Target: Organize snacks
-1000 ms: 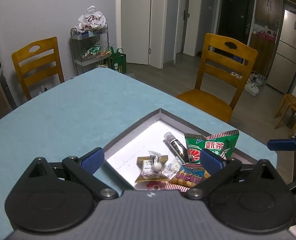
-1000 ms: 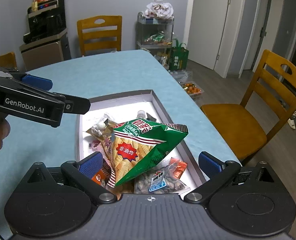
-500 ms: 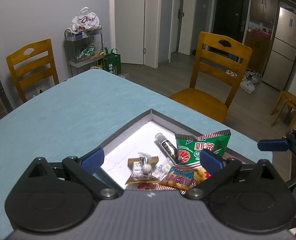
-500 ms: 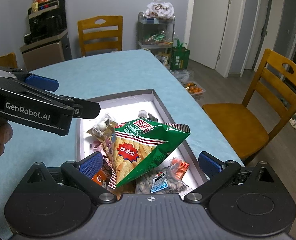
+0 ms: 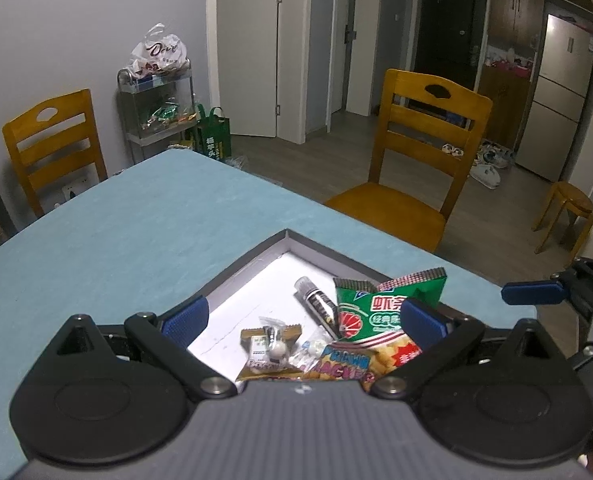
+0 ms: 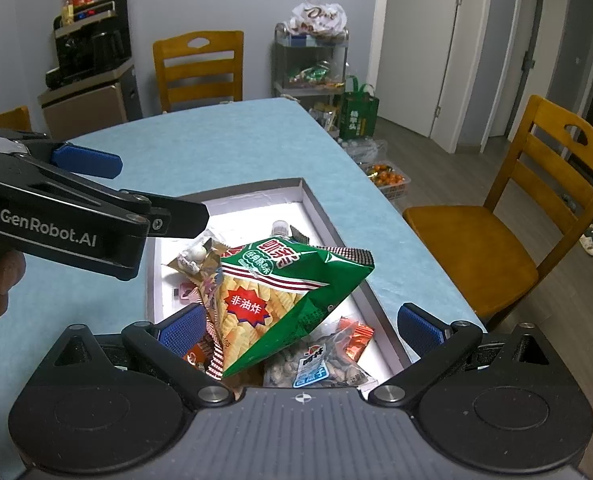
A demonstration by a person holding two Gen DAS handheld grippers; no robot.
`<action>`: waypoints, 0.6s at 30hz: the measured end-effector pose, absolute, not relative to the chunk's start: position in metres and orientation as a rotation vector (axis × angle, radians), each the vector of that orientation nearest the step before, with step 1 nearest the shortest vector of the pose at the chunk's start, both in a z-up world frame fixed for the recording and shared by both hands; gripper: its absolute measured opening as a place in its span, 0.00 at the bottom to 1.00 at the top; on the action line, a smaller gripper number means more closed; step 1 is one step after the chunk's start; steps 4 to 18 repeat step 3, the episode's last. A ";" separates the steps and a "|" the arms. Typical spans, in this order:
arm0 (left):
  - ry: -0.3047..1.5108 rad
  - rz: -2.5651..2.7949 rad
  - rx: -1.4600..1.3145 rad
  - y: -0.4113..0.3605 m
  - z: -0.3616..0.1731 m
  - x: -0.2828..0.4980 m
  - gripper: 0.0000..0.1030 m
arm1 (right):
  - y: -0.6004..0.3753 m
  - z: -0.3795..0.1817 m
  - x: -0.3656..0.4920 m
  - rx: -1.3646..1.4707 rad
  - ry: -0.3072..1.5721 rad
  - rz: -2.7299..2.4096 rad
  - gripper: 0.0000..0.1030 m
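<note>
While both my tongs, left point(image 5: 302, 318) and right point(image 6: 300, 326), gape empty over the box point(image 6: 316, 208), I read "GenRobot.AI" on the left; "非油炸" marks the green bag point(image 6: 292, 280).

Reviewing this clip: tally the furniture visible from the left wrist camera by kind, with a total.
Wooden chairs: 2
Wooden stool: 1
Wire shelf rack: 1
Table with a blue cloth: 1
Fridge: 1
Total: 6
</note>
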State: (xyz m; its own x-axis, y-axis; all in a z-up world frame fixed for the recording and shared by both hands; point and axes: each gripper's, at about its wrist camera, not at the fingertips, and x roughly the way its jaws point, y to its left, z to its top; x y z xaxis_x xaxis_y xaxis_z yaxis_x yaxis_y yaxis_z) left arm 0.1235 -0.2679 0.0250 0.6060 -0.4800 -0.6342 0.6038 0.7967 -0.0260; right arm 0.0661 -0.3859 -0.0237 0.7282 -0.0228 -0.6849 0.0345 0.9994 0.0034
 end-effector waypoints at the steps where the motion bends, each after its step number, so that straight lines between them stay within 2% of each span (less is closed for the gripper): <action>1: 0.676 -0.630 0.199 -0.269 0.025 0.124 1.00 | -0.386 -0.024 0.066 0.018 0.755 -0.032 1.00; 18: 0.689 -0.627 0.202 -0.270 0.023 0.124 1.00 | -0.388 -0.025 0.067 0.020 0.756 -0.031 1.00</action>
